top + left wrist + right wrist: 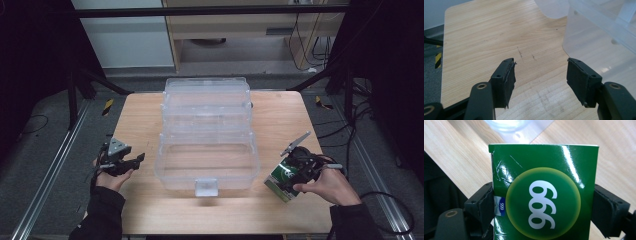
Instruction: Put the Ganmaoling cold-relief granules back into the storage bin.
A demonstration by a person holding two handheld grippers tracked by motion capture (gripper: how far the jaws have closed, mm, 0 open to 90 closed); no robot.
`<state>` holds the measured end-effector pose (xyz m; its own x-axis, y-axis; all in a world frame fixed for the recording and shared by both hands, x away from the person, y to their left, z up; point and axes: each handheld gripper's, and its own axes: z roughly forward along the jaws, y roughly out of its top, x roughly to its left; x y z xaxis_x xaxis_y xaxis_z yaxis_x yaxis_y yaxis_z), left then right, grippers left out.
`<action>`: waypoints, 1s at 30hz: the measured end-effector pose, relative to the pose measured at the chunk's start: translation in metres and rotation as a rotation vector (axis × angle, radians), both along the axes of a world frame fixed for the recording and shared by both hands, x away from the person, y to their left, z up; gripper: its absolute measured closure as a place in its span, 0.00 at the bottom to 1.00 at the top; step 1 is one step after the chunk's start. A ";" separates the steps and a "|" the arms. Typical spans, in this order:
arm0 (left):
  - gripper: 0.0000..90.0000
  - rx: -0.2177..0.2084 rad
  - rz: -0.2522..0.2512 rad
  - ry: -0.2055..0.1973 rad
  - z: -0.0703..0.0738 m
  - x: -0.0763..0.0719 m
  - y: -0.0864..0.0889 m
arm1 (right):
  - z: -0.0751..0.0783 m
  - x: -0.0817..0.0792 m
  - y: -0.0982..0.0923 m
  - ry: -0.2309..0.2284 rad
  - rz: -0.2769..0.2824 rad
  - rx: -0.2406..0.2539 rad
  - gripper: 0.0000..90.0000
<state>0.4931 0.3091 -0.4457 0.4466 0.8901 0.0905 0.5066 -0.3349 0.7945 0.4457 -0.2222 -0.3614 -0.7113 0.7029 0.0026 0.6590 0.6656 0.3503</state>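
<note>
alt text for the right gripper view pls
A green box with a white "999" in a yellow-edged circle is clamped between the right claw's two black jaws. Behind it lies a wooden table.

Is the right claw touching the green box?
Touching. In the right gripper view, the right claw has a black jaw pressed flat against each side of the green box, with no gap showing on either side.
</note>
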 end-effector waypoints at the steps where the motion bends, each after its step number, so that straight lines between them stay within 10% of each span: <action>1: 0.43 0.000 0.000 0.000 0.000 0.000 0.000 | 0.004 0.000 0.000 -0.006 0.007 0.001 0.19; 30: 0.43 0.005 -0.002 0.009 -0.001 0.001 -0.001 | 0.078 0.037 0.042 -0.048 0.191 0.011 0.19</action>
<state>0.4942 0.3082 -0.4465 0.4491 0.8889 0.0906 0.5134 -0.3397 0.7880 0.4825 -0.1802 -0.2834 -0.8315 0.5549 -0.0278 0.5029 0.7730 0.3867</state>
